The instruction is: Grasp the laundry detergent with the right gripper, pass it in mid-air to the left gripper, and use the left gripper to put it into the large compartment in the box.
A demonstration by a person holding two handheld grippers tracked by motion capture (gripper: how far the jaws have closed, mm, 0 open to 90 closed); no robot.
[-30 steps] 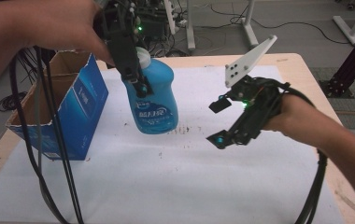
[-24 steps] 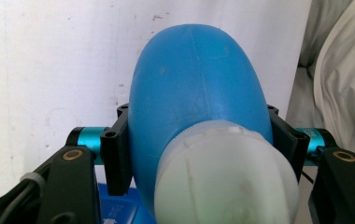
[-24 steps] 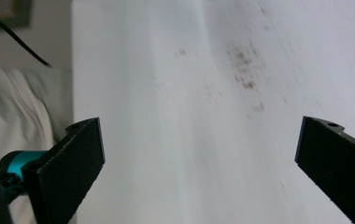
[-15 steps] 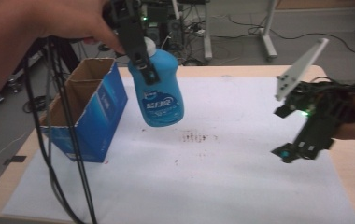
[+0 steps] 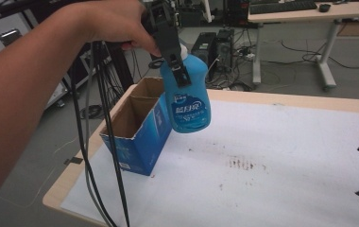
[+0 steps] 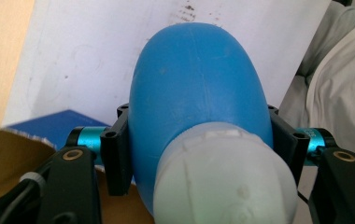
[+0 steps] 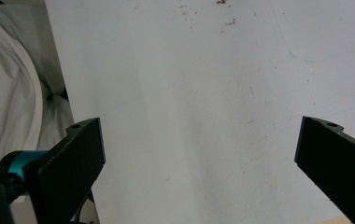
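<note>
— Where did you have the bottle at that point?

— The blue bottle [image 5: 186,97] hung clear of the table, pinched near its white cap [image 6: 222,179] between the jaws of my left gripper [image 5: 176,71]. The open cardboard box [image 5: 140,125] sat just below and to that gripper's side, its two compartments facing up.

— And the other hand?

— My right gripper [image 7: 199,163] was well off to the far side, jaws spread wide with nothing between them, only the white table cover [image 7: 189,70] beneath (they had just been opening).

— What did the step call for, in your judgement?

— Carrying the bottle squarely over one compartment before lowering, I'd say. The body hung tilted under the grip, so I reckoned its base could catch the box rim or the divider. Keeping the pinch firm until the base sat inside seemed the safe course.
</note>
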